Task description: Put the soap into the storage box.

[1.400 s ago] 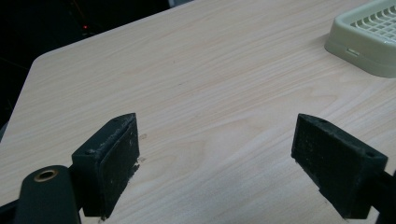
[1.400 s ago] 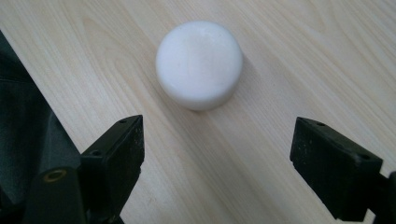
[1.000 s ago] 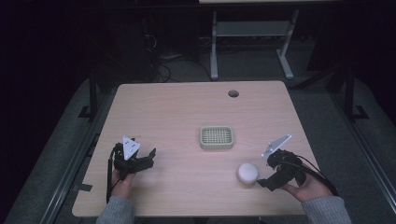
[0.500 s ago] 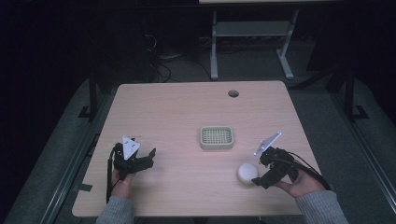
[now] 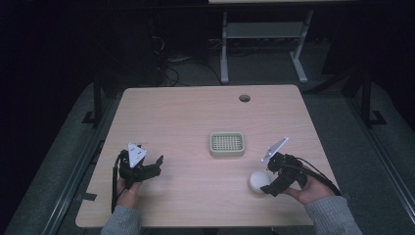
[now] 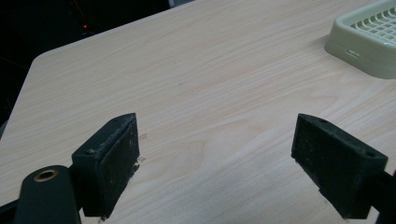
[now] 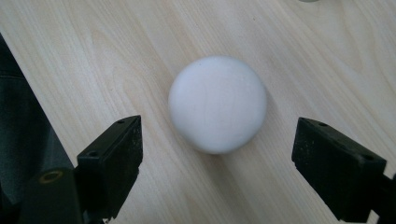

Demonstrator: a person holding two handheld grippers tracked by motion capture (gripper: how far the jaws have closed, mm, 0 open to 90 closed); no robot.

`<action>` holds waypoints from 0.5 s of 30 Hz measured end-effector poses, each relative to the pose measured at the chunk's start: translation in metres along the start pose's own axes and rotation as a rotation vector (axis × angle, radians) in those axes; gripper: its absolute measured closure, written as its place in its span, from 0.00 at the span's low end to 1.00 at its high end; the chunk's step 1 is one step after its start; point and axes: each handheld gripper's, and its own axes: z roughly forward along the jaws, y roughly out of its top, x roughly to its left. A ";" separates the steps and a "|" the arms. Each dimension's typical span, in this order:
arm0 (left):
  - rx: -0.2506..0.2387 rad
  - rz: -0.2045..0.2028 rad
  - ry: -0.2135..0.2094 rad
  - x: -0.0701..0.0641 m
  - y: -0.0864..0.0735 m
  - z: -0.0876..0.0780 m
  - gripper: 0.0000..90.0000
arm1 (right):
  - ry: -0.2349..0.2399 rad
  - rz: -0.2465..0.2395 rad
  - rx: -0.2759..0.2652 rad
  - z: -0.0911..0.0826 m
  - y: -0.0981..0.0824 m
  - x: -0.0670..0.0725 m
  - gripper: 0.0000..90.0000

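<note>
A white round ball rests on the wooden table near the front right. My right gripper is open just behind it, jaws spread wider than the ball and apart from it. A pale green slotted tray sits near the table's middle. My left gripper is open at the front left over bare wood, with nothing between its jaws.
A round cable hole lies at the table's far edge. Behind the table stands a grey metal frame on a dark floor with cables. The table's front edge runs close to both hands.
My right gripper has moved left toward the ball, which now lies just ahead of its open jaws. The left gripper has stayed put.
</note>
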 end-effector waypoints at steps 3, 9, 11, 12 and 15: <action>-0.001 0.000 0.000 0.000 0.000 0.000 0.16 | 0.000 -0.008 0.011 0.005 0.004 0.000 0.17; -0.001 -0.001 0.000 0.000 0.000 0.000 0.16 | 0.000 -0.021 0.035 0.012 0.011 0.000 0.17; 0.001 -0.001 0.000 0.000 0.000 0.000 0.16 | 0.006 -0.023 0.050 0.016 0.014 0.000 0.17; 0.001 -0.001 0.000 0.000 0.000 0.000 0.17 | 0.006 -0.023 0.050 0.016 0.014 0.000 0.17; -0.001 -0.001 -0.001 0.000 0.000 0.000 0.16 | 0.005 -0.029 0.067 0.024 0.016 0.000 0.17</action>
